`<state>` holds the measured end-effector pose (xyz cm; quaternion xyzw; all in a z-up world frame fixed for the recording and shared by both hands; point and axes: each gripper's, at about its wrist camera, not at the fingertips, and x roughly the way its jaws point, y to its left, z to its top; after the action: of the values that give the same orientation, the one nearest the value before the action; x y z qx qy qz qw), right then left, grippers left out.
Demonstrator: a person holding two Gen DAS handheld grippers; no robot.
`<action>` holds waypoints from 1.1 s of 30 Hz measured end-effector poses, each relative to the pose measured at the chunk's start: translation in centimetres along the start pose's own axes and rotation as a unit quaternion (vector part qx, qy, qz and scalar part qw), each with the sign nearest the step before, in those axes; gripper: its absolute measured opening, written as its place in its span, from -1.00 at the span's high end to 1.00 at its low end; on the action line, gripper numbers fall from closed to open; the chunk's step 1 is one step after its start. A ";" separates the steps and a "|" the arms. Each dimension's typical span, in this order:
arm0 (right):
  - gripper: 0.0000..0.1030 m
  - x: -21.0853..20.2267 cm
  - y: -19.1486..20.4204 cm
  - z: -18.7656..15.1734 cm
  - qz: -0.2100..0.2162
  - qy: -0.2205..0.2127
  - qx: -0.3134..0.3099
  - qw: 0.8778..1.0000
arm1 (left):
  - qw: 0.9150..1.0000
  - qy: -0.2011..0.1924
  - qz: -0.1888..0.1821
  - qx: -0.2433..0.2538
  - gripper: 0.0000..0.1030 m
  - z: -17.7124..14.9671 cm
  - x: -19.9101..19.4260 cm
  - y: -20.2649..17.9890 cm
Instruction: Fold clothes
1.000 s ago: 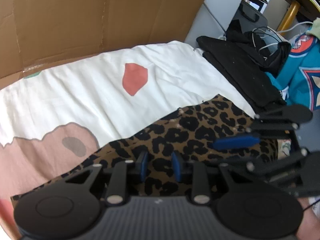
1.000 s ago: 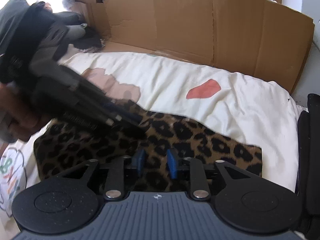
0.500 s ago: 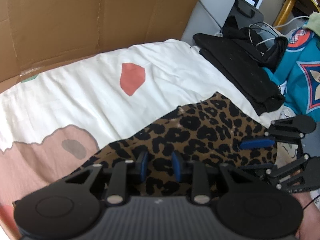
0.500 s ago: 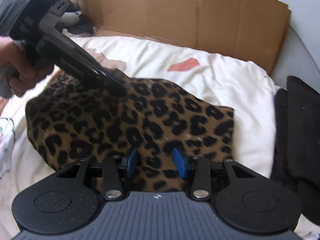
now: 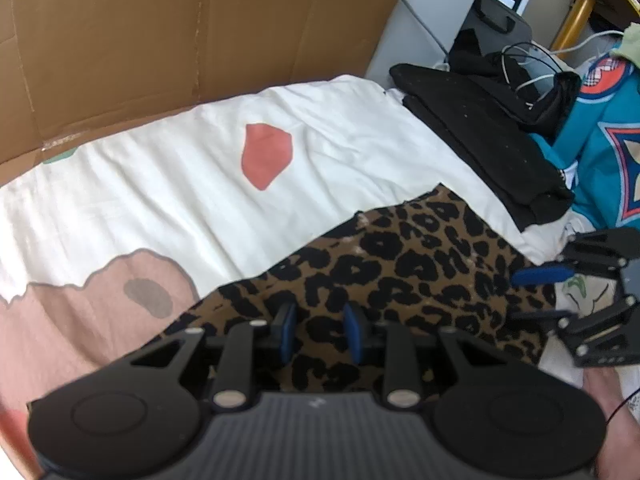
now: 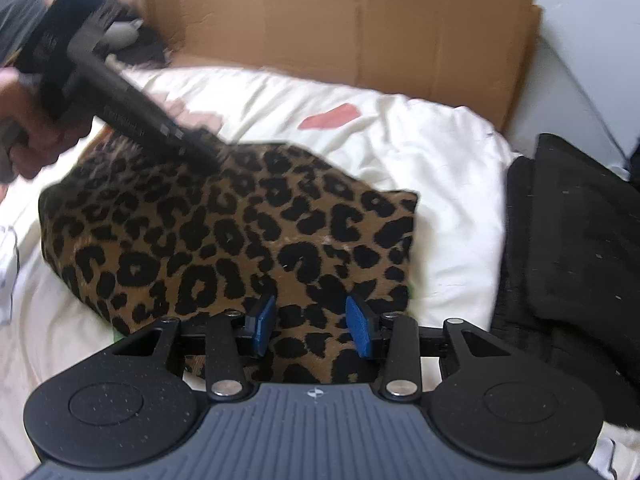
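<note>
A: On the bed point(image 6: 440, 168), far left of the right wrist view: left hand-held gripper point(image 6: 208, 156), a hand behind it. Tips sit on the far-left part of the leopard-print garment point(image 6: 224, 240). In its own view the blue pads stand a little apart w/ the print showing between them; no cloth pinched that I can see.

B: And the garment?

A: Mid-bed on the white duvet, lying flat as a compact, roughly rectangular block w/ thick edges, so it looks already folded over at least once. Can't count the layers.

B: Right side?

A: Right hand-held gripper point(image 6: 310, 330) at the garment's near edge, pads wider apart, nothing clamped; cloth only passes beneath. Further right, a black folded garment point(image 6: 580, 240) at the bed's edge; cardboard point(image 6: 360, 28) stands behind.

B: So how far along?

A: My guess: fits either mid-fold w/ another fold due, or this piece done & being patted flat. Pics don't settle which.
</note>
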<state>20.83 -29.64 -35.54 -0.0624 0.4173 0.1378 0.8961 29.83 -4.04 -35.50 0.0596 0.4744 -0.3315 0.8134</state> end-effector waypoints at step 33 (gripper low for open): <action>0.39 -1.3 1.5 -2.0 -0.001 0.012 0.039 0.999 | 0.999 -0.025 0.013 -0.018 0.50 0.8 -3.0 -1.0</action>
<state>18.13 -28.92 -35.83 -0.0298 0.4326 0.1198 0.8931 28.81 -3.67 -32.41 0.0431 0.4591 -0.3135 0.8302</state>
